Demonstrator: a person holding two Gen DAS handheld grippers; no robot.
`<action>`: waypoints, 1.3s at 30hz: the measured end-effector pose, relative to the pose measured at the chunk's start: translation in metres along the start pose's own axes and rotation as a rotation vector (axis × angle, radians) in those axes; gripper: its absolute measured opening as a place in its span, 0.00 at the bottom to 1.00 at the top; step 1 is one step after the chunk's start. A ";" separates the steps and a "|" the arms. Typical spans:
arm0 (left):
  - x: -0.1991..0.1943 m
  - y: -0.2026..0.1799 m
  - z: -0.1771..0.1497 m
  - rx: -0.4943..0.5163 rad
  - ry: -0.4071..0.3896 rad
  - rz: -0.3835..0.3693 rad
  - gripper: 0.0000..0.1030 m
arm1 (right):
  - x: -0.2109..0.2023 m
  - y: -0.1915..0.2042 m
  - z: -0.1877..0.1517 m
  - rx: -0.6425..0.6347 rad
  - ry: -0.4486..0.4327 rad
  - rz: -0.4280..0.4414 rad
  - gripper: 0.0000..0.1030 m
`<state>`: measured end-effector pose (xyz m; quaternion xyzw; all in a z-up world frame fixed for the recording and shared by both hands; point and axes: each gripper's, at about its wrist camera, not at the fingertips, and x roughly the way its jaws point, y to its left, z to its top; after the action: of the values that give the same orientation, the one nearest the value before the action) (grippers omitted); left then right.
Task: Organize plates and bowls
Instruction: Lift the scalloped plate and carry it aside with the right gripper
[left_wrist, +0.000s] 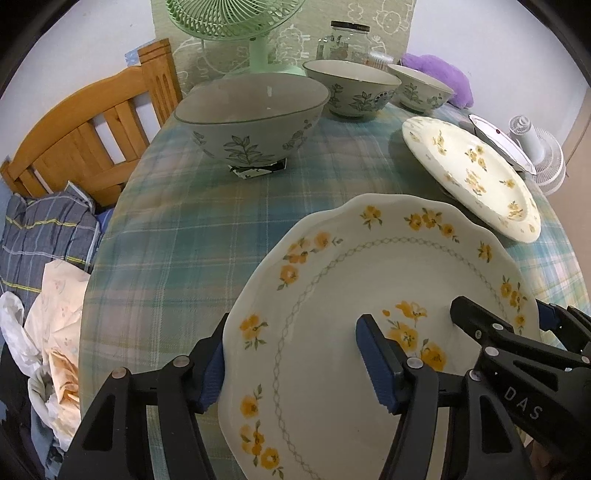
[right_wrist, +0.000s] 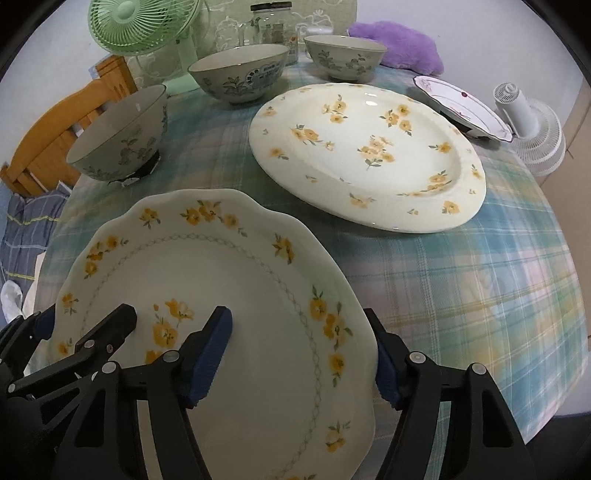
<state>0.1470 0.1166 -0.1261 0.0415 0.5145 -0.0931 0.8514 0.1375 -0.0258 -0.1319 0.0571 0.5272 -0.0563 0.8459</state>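
A scalloped plate with yellow flowers (left_wrist: 332, 295) (right_wrist: 221, 280) lies at the near edge of the plaid-covered table (left_wrist: 177, 236). My left gripper (left_wrist: 291, 328) (right_wrist: 85, 317) straddles its left rim, one finger outside the rim and one over the plate's face. My right gripper (right_wrist: 295, 317) (left_wrist: 506, 314) straddles the right rim the same way. Both stand open, with the pads apart from each other. Beyond lie a larger flowered plate (right_wrist: 369, 155) and a small purple-trimmed plate (right_wrist: 461, 107), which sits tilted. Three leaf-patterned bowls (left_wrist: 255, 118) (left_wrist: 351, 88) (left_wrist: 421, 88) stand at the back.
A green fan (left_wrist: 236, 22), a glass jar (left_wrist: 343, 40) and a purple plush (left_wrist: 439, 74) line the far edge. A white fan (left_wrist: 535, 151) stands off the table's right side. A wooden frame (left_wrist: 92, 136) and bedding (left_wrist: 44, 229) lie to the left.
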 end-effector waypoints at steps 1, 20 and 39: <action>0.000 -0.001 0.001 0.000 0.004 0.007 0.63 | 0.000 0.000 0.000 -0.001 0.003 -0.004 0.70; -0.029 -0.055 0.013 0.014 -0.013 -0.030 0.63 | -0.040 -0.050 0.000 0.035 -0.023 -0.037 0.70; -0.025 -0.191 0.029 0.009 -0.032 -0.032 0.63 | -0.055 -0.186 0.013 0.019 -0.050 -0.045 0.70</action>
<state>0.1220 -0.0727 -0.0853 0.0356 0.5009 -0.1096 0.8578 0.0962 -0.2093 -0.0831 0.0517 0.5066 -0.0816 0.8568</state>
